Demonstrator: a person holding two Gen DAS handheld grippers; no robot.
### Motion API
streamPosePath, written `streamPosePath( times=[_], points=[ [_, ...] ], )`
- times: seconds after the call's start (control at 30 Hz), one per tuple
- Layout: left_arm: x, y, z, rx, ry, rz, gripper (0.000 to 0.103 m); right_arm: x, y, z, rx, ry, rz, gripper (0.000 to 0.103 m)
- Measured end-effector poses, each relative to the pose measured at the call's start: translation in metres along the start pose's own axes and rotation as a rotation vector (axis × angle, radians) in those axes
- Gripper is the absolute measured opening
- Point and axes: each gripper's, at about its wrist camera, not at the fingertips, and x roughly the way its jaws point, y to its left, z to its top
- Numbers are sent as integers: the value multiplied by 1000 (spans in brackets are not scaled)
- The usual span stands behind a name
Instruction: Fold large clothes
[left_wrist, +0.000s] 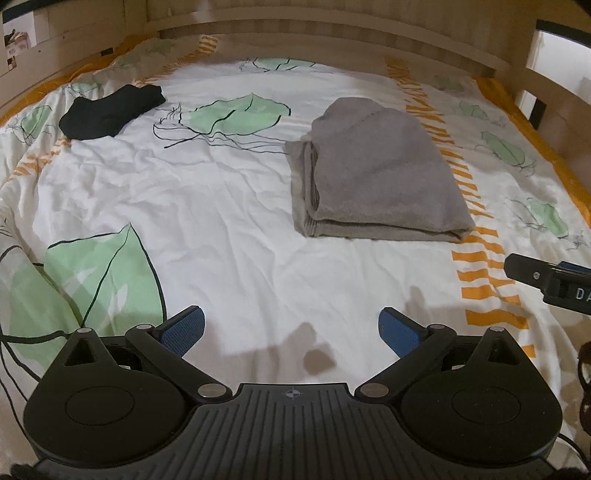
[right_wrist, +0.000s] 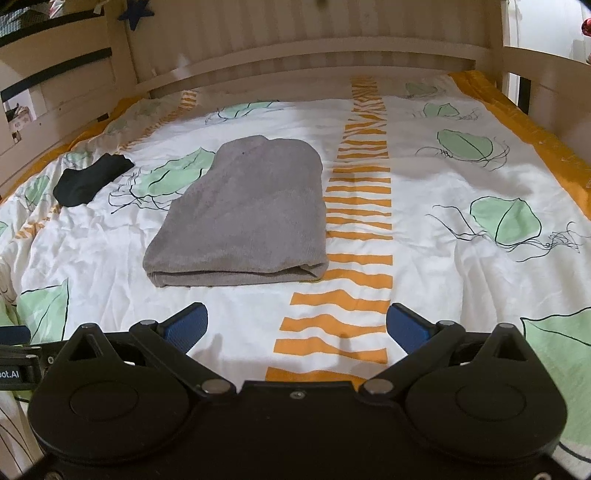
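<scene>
A grey garment (left_wrist: 373, 170) lies folded into a thick rectangle on the bed; in the right wrist view it (right_wrist: 243, 214) lies left of centre. A black garment (left_wrist: 110, 110) lies folded at the far left and shows in the right wrist view (right_wrist: 88, 179) too. My left gripper (left_wrist: 291, 328) is open and empty above the sheet, short of the grey garment. My right gripper (right_wrist: 297, 326) is open and empty, just in front of the grey garment. Part of the right gripper (left_wrist: 546, 277) shows at the right edge of the left wrist view.
The bed sheet (left_wrist: 221, 221) is white with green leaves and orange stripes (right_wrist: 358, 206). A wooden headboard (right_wrist: 295, 62) closes the far side and wooden rails (left_wrist: 546, 85) run along the sides.
</scene>
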Motion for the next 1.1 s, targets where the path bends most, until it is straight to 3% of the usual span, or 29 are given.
streamPosePath(
  times=[1.1],
  points=[
    [11, 2, 1, -7, 61, 14, 102, 6, 5, -1, -10, 25, 4, 102]
  ],
)
